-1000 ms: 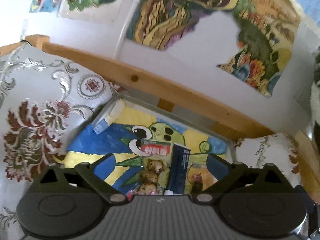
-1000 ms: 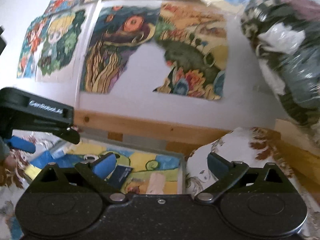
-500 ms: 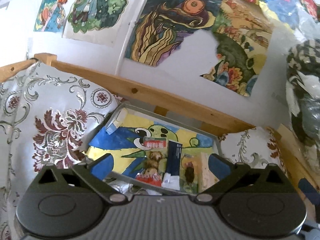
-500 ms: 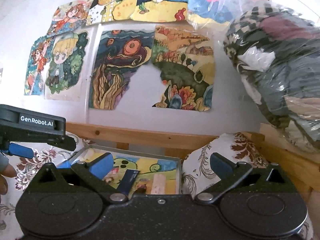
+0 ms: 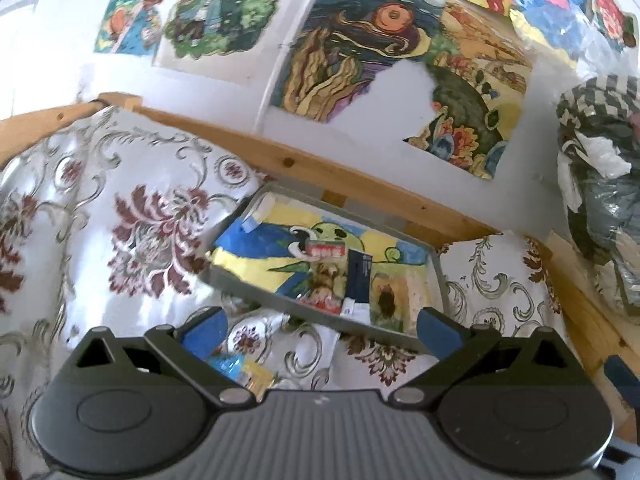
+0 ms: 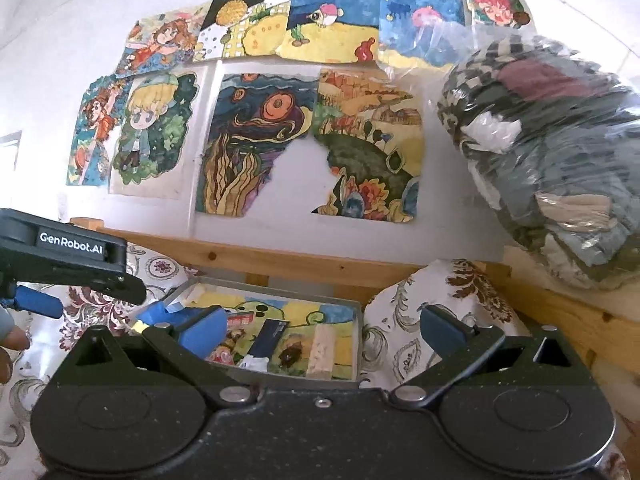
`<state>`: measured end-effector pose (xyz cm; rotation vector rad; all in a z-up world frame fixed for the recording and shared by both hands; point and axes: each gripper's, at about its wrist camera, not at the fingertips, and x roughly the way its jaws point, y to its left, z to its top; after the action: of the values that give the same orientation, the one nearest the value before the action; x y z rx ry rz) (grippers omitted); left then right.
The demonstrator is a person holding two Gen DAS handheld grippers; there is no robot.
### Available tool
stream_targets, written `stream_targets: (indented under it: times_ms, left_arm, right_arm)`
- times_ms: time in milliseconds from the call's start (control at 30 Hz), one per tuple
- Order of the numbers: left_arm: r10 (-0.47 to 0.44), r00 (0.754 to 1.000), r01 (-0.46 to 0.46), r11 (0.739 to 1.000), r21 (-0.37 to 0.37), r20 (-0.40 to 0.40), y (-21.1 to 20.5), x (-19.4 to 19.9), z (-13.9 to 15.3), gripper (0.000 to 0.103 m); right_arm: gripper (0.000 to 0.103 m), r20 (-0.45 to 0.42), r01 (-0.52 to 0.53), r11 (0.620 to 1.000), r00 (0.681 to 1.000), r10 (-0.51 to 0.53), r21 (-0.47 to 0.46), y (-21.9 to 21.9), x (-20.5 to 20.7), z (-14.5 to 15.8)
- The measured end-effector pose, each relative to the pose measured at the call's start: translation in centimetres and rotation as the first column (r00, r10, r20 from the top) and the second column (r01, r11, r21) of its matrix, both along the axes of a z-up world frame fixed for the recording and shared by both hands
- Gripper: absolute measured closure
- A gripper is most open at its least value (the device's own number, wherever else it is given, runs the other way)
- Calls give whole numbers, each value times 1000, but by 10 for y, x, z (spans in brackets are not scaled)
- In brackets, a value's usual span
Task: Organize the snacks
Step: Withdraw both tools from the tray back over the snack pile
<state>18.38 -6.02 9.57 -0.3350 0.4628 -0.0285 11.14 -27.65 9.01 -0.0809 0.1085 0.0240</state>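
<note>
Left wrist view: both grippers wide open and empty, left gripper (image 5: 320,330) hanging just short of the tray (image 5: 320,312), whose snacks (image 5: 356,280) lie lengthwise dead ahead.

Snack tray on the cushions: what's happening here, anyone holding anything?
Nothing is gripped. A person holds both grippers over the floral cushions, facing the grey tray. The left gripper and right gripper are both open and empty. Several snacks already lie side by side in the tray: a red-labelled packet, a dark blue bar and a pale wafer-like bar. A small blue-and-yellow packet lies on the cushion outside the tray, just under the left gripper.
</note>
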Motion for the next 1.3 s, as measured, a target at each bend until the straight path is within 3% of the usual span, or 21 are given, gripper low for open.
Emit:
stream_targets:
  times_ms: [300,633,1033,1300]
  left_arm:
    - [27,1000,-27,1000,14,16,17,-41,-17,0]
    - [1,999,-4,996,93,33,25,-78,-45,0]
    - [-31,999,37,985,166,-36,31,-102,-95,0]
    - [-38,996,52,983,174,-85,33,-105,-109,0]
  right_arm:
    - [1,-30,21,1000,999,-21,3,4,-46,-17]
    - [1,-131,38,999,991,-33,33,9,-77,-34]
    - [1,-265,34,999,964,-31,8,24,-87,-55]
    - [1,-340,2,1000,940,-6,-12,34,-85,-65]
